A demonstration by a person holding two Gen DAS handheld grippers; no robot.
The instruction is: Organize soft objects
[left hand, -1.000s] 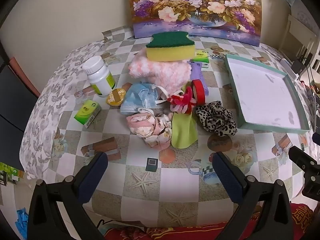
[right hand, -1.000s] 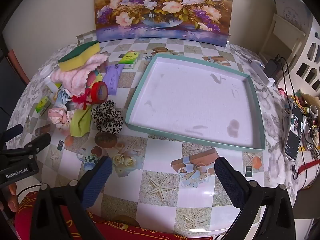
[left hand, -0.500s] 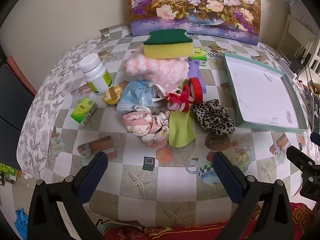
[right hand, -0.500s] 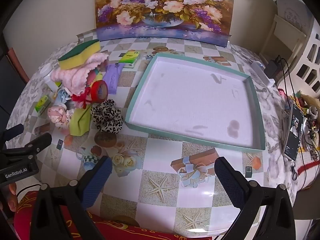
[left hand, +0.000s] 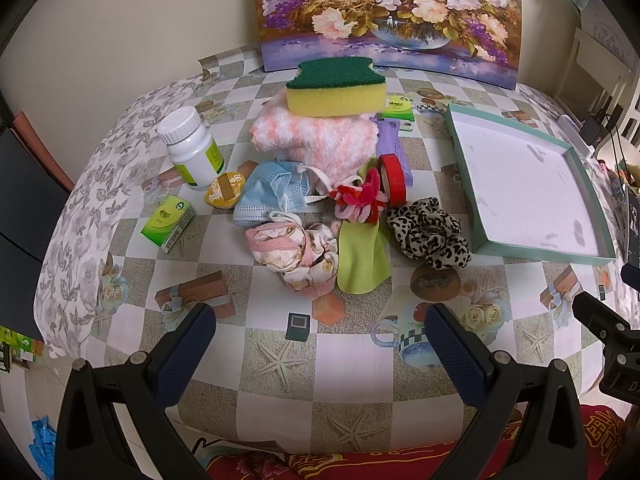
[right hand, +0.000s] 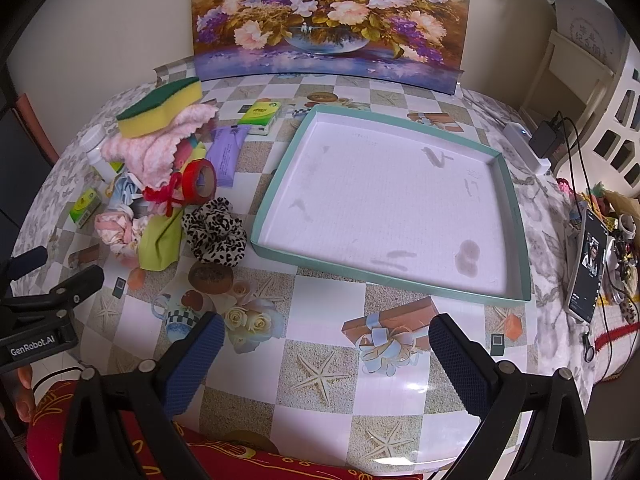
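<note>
Both tools, left tool (left hand: 320,344) and right tool (right hand: 324,348), gape wide and empty, so grabbing the towel (left hand: 320,140) ahead could tip the sponge (left hand: 336,88) off.

Left gripper (left hand: 320,344) and right gripper (right hand: 326,346) both low, level, jaws spread wide, nothing between.

A table (left hand: 280,372) covered in a glossy checked cloth printed with starfish and gift boxes carried everything. On its right lay a shallow teal-rimmed tray with a white floor (right hand: 516,208), and just left of it sat a leopard-print fabric scrunchie (left hand: 428,232), a lime-green cloth (left hand: 362,260), a floral pink fabric bundle (left hand: 296,248) and a pale blue face mask (left hand: 272,192). Farther left stood a white plastic pill bottle (left hand: 190,146), with a small green carton (left hand: 168,220) lying nearer and a framed flower painting (right hand: 328,16) propped at the far edge.
</note>
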